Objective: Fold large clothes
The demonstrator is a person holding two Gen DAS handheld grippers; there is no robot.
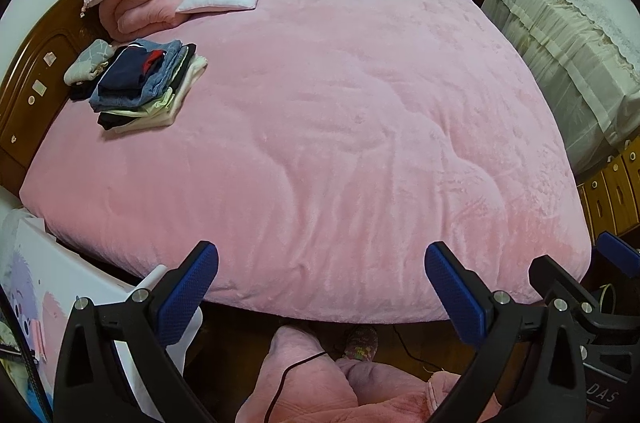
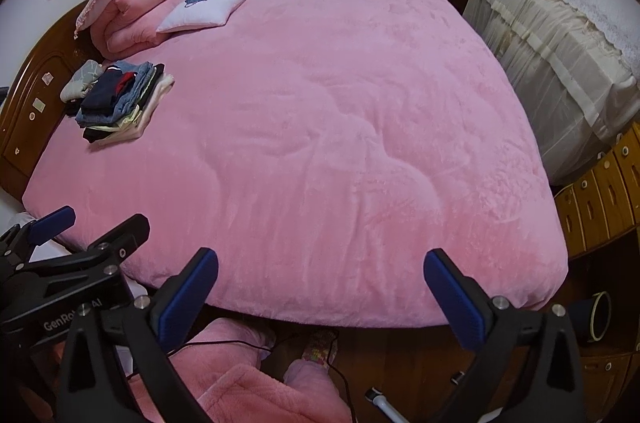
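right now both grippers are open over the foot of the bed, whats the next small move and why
Probably lower the right gripper toward the pink garment heaped below the bed edge. Both it and the left gripper are open and empty, the pink bedspread has nothing unfolded on it, and the folded stack looks done.
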